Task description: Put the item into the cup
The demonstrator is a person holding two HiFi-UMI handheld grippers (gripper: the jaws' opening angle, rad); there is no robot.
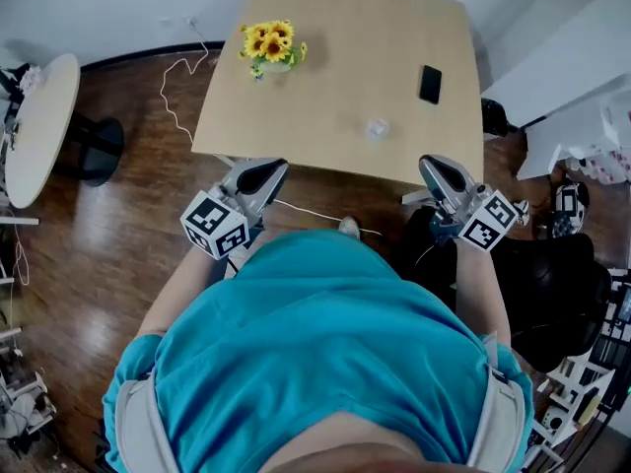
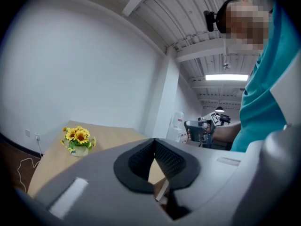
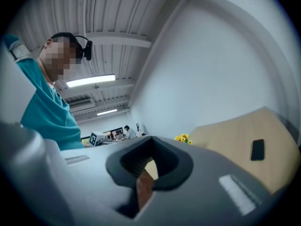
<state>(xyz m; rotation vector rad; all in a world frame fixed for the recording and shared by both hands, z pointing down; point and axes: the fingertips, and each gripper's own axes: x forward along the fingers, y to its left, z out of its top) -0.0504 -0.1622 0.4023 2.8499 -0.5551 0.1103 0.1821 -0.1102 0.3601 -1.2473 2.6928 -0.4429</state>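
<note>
A small clear cup (image 1: 377, 128) stands on the light wooden table (image 1: 325, 28), near its front edge. A flat black item, like a phone (image 1: 430, 84) (image 3: 257, 149), lies to the cup's right and further back. My left gripper (image 1: 264, 173) (image 2: 154, 142) hovers off the table's front left edge, jaws shut with nothing between them. Off the front right edge my right gripper (image 1: 441, 170) (image 3: 150, 149) is shut and empty too. Both are short of the cup and touch nothing.
A pot of yellow sunflowers (image 1: 271, 45) (image 2: 79, 140) stands at the table's back left. A white cable (image 1: 177, 87) trails over the wooden floor. A round white table (image 1: 39, 116) is at the left, a black chair (image 1: 552, 284) at the right.
</note>
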